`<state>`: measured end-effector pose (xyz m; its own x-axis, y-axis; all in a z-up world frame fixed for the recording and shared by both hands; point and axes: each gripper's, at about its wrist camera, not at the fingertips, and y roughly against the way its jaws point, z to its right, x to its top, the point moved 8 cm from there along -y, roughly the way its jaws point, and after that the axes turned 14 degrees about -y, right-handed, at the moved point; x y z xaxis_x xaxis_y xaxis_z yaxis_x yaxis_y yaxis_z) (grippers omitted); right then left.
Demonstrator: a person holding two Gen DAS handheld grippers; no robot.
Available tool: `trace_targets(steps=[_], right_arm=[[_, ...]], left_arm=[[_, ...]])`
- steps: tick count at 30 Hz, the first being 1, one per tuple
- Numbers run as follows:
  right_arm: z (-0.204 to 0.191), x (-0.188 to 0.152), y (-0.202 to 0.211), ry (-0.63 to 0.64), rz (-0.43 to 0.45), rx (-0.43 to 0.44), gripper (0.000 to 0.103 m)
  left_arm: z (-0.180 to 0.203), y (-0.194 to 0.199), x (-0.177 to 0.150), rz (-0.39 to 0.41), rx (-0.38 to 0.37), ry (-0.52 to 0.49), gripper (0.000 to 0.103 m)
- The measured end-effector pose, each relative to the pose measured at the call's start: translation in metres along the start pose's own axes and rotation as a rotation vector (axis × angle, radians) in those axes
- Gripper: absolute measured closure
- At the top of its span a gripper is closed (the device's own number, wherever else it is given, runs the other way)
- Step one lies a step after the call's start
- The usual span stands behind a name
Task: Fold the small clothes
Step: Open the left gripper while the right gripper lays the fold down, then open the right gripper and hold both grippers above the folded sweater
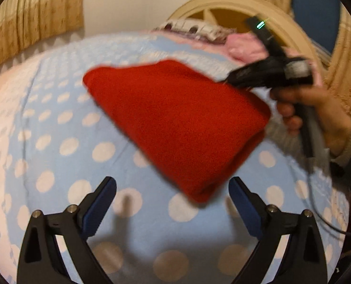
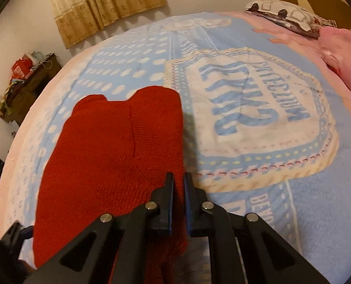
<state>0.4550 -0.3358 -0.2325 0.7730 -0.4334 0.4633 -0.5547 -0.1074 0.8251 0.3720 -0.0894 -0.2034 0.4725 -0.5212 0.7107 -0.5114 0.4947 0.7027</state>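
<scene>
Left wrist view: one folded red knit garment [image 1: 175, 123] lies on the polka-dot blanket [image 1: 69, 146], ahead of the left gripper [image 1: 173, 189], whose jaws are spread and empty. Right wrist view: the right gripper [image 2: 179, 179] is clenched on one edge of the garment.

Surface: bed [image 2: 294, 213], blue dotted blanket [image 2: 137, 71].
On it: red knit garment [image 2: 109, 156], centre toward 8 o'clock; pink bedding [image 2: 341, 54] and patterned pillow [image 2: 282, 16], 1 o'clock.

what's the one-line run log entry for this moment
stage: folding | item: red knit garment on blue dotted blanket | right hand-held gripper: shut on garment edge | left hand-held gripper: open, empty, beside the garment
</scene>
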Motion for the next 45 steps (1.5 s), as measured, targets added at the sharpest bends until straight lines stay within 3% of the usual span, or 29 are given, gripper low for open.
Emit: trace_targets(steps=[3,6,8,9,10,13,16,19,23,27,31,33,35,38,41,44,45], right_arm=[[-0.003,-0.002,-0.002,0.018,-0.01,0.015,0.096],[-0.004,-0.002,0.006,0.004,-0.007,0.066,0.094],[-0.006,-0.002,0.014,-0.004,0.003,0.08,0.077],[-0.005,-0.001,0.02,0.001,0.021,0.058,0.052],[-0.006,0.0,0.028,0.004,0.044,0.048,0.039],[-0.028,-0.002,0.053,0.046,0.094,0.118,0.039],[-0.062,-0.014,0.073,0.156,0.139,0.194,0.039],[-0.089,-0.04,0.07,0.211,0.04,0.306,0.039],[-0.066,-0.057,0.036,0.175,-0.03,0.183,0.04],[-0.054,-0.064,0.032,0.147,-0.036,0.206,0.04],[-0.057,-0.074,0.034,0.248,-0.023,0.137,0.04],[-0.057,-0.069,0.037,0.263,-0.015,0.114,0.04],[-0.067,-0.056,0.051,0.28,0.037,0.137,0.04],[-0.089,-0.036,0.065,0.279,0.093,0.216,0.039],[-0.107,-0.029,0.041,0.22,-0.024,0.291,0.039],[-0.086,-0.027,-0.003,0.148,-0.113,0.176,0.04],[-0.078,-0.028,-0.011,0.127,-0.12,0.179,0.04]], left_arm=[[-0.008,0.019,0.018,0.093,0.024,0.017,0.005],[-0.02,0.029,0.038,0.106,0.092,0.032,0.004],[-0.031,0.024,0.046,0.08,0.169,0.022,0.003],[-0.036,0.019,0.05,0.073,0.189,0.018,0.003],[-0.039,0.014,0.051,0.063,0.201,0.02,0.003],[-0.046,-0.01,0.047,-0.001,0.219,0.024,0.003],[-0.041,-0.023,0.031,-0.015,0.183,0.055,0.003],[-0.031,-0.026,0.019,-0.018,0.133,0.082,0.002],[-0.023,-0.028,0.012,-0.038,0.118,0.08,0.0],[-0.016,-0.032,0.006,-0.052,0.094,0.071,0.0],[-0.021,-0.018,0.014,-0.025,0.088,0.085,0.0],[-0.028,-0.009,0.021,-0.002,0.121,0.082,0.0],[-0.035,-0.006,0.026,0.004,0.155,0.075,0.0],[-0.037,-0.018,0.023,-0.03,0.148,0.085,0.0],[-0.03,-0.027,0.016,-0.051,0.131,0.08,0.0],[-0.028,-0.026,0.016,-0.046,0.129,0.074,0.0],[-0.027,-0.026,0.016,-0.046,0.124,0.076,0.0]])
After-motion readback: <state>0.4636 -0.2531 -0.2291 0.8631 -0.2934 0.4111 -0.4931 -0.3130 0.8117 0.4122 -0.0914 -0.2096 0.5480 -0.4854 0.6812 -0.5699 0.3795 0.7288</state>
